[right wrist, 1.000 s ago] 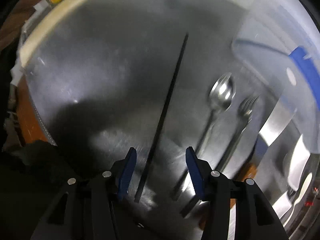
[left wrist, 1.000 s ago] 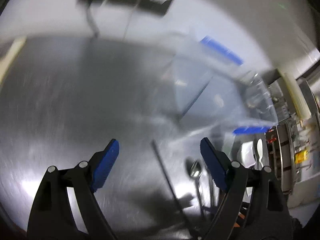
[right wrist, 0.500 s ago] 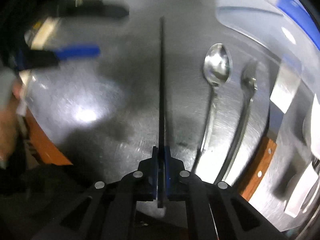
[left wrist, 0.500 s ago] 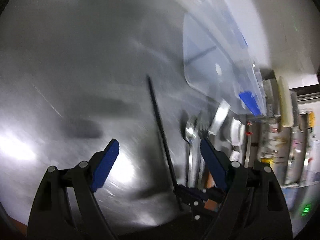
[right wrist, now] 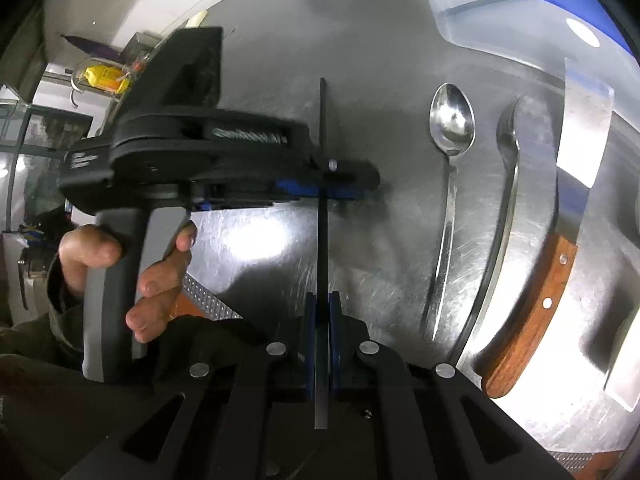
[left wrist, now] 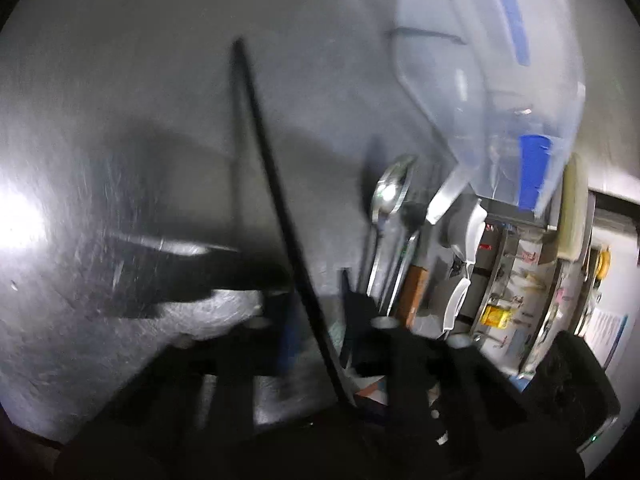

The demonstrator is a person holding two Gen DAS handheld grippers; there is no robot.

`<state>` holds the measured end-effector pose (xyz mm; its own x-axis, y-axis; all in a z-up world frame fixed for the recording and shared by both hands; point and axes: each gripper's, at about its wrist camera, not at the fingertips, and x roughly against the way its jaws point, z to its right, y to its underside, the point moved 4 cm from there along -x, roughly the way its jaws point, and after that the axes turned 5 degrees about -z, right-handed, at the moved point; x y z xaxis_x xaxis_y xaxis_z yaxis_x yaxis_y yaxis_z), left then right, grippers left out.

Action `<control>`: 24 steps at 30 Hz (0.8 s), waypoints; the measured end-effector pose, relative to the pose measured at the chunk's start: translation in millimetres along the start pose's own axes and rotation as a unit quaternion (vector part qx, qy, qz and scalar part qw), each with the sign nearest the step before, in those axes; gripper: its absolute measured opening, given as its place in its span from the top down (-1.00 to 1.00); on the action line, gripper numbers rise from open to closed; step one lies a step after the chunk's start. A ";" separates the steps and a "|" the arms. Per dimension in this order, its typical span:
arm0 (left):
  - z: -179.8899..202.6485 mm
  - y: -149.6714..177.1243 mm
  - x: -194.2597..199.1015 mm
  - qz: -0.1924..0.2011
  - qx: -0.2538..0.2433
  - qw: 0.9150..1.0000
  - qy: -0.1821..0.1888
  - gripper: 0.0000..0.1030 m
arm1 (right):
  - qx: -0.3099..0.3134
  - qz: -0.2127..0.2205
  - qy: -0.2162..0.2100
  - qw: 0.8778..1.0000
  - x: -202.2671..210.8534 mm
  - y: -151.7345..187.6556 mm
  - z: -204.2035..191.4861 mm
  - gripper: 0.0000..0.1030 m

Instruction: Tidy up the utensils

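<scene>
Now both tools, left (right wrist: 324,188) and right (right wrist: 321,320), clamped tight on one black chopstick (right wrist: 322,240).

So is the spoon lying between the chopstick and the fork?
Yes, the spoon lies on the steel table between the black chopstick and the fork.

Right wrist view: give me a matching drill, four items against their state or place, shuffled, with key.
Items:
1. thin black chopstick
2. shiny steel spoon
3. wooden-handled knife
4. clear plastic bin with blue trim

States:
A. lying flat on the steel table, bowl end far from the camera
B. clamped by both the left tool and the right tool
C. at the far right corner of the table
D. rightmost of the utensils, riveted handle nearest the camera

Pairs: 1-B, 2-A, 3-D, 4-C
</scene>
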<state>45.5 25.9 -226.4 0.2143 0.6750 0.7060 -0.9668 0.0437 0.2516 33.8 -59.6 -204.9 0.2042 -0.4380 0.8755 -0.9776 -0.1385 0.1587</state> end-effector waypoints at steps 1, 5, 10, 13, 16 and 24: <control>-1.4 1.6 0.9 0.005 0.005 1.000 0.005 0.85 | 0.003 -0.002 0.000 1.000 2.3 0.1 -1.6 0.86; 6.4 8.8 22.9 0.047 -0.008 0.999 0.022 0.88 | 0.025 -0.001 -0.003 1.000 -7.5 -8.9 -13.5 0.86; 67.3 16.4 90.0 0.127 -0.113 0.985 0.029 0.92 | 0.080 0.052 0.002 0.995 23.4 -23.5 -47.4 0.98; 132.2 7.1 119.4 0.159 -0.192 0.968 0.031 0.92 | 0.109 0.109 0.016 0.988 65.4 -40.9 -56.2 0.98; 197.1 -15.6 134.9 0.172 -0.257 0.951 0.023 0.92 | 0.116 0.175 0.057 0.976 115.4 -70.2 -48.0 0.98; 314.9 -132.3 81.4 0.084 -0.336 0.935 -0.077 0.91 | 0.058 0.243 0.176 0.952 205.9 -177.4 40.5 0.43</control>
<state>234.6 -156.8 6.2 0.0193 0.6023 0.7980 -0.8467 0.4343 -0.3073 251.4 -161.3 -71.3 -0.3201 -0.1529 0.9350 -0.9358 -0.1029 -0.3372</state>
